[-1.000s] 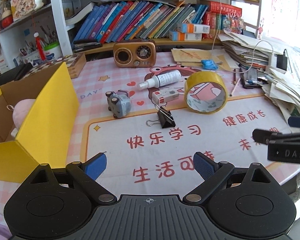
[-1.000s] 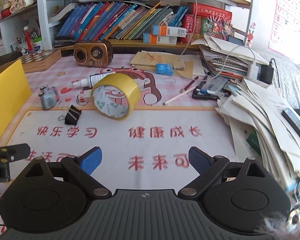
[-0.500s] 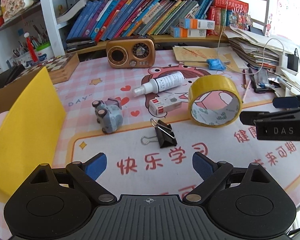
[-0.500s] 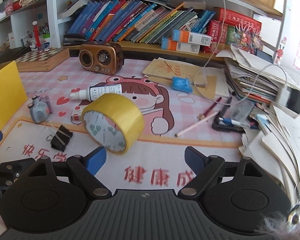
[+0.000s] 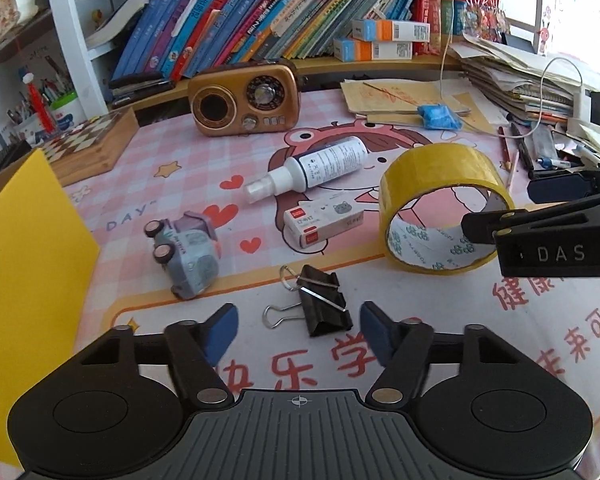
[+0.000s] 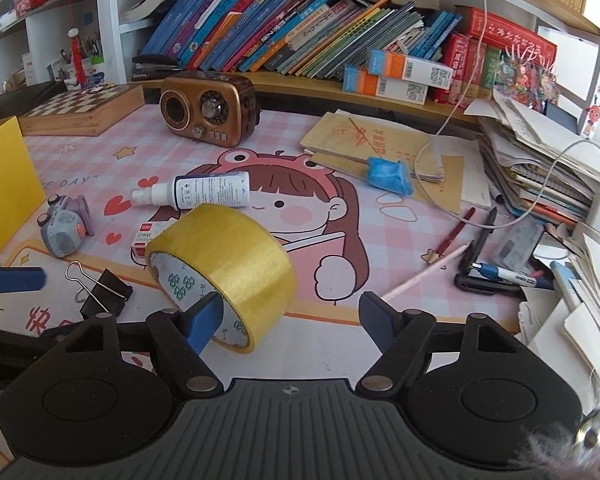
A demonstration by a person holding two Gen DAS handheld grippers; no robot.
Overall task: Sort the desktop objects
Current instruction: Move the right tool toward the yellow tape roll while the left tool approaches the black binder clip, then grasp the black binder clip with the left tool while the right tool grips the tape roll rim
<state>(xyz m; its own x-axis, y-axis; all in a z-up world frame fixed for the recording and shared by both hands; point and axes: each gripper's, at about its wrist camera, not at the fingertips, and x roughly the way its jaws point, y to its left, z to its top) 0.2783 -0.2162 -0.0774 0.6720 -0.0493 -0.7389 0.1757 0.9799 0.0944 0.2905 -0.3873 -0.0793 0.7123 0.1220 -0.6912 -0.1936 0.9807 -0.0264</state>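
Observation:
A black binder clip (image 5: 320,304) lies on the pink mat between the blue pads of my left gripper (image 5: 299,330). Its jaws are closing, and a gap shows on each side of the clip. A yellow tape roll (image 6: 228,264) stands on its edge in the right wrist view. My right gripper (image 6: 288,318) is closing around the roll's near wall. Its left fingertip (image 6: 204,320) sits at the roll's hole and its right pad stands apart from the roll. The left wrist view shows the roll (image 5: 440,184) with the right gripper's fingers either side of its right wall.
A grey toy car (image 5: 188,256), a small staples box (image 5: 324,224) and a white spray bottle (image 5: 320,168) lie behind the clip. A yellow box (image 5: 28,280) stands at the left and a brown radio (image 5: 244,100) at the back. Pens (image 6: 480,252) and paper piles (image 6: 548,184) crowd the right.
Both grippers moved forward and down toward the mat, and both pairs of jaws narrowed. The clip now lies between the left fingers. The right gripper's left finger has reached the tape roll.

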